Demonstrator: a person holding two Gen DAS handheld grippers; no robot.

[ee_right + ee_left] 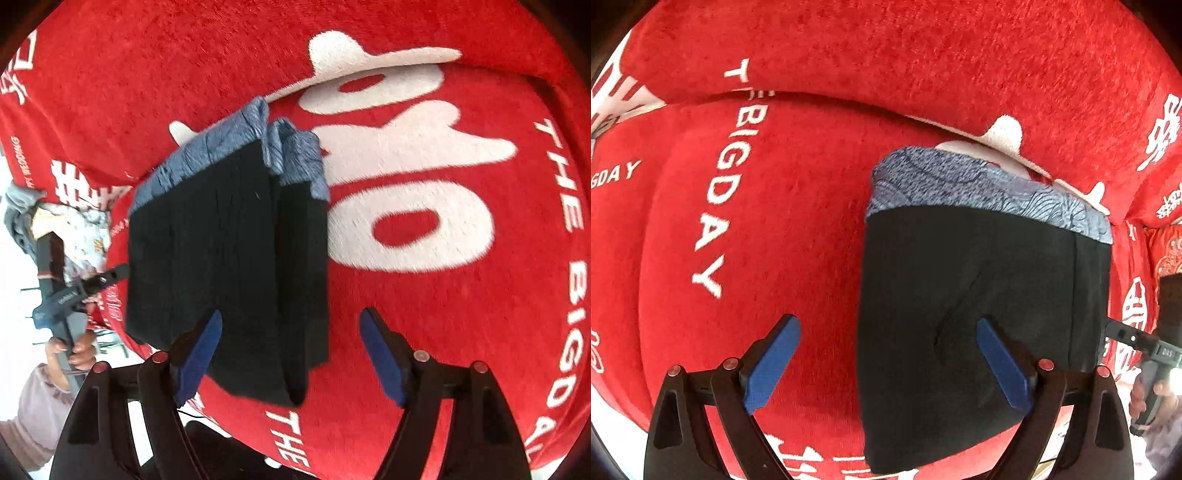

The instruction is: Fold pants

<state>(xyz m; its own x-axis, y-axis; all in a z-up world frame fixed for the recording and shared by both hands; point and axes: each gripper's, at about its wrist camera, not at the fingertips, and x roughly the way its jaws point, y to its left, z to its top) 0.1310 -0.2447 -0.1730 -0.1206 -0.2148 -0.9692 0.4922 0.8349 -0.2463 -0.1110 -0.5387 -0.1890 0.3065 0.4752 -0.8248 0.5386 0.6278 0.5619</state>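
Red plush sofa cover (923,55) fills both views, white lettering and big white characters all over it, seat cushion below and backrest behind. On the seat lie the pants (979,314), black with a blue-grey patterned waistband (979,188), and they're already down to a compact stacked rectangle, waistband end toward the backrest.

My left gripper (888,365) hangs above the near left part of the bundle, jaws spread wide, nothing between the blue pads. The right finger is over black cloth, the left finger over bare red cover. My right gripper (291,354) is likewise wide open and empty, sitting over the near right edge of the pants (229,266); from this side I can see the layers stacked, with a fold loop gaping at the near corner.

I'd say the folding proper looks finished, or one tidy-up short of it. If anything is left, it's pressing that loose near corner flat and squaring the edges, which calls for a gentle push downward, not a grab that would drag the top layer askew.
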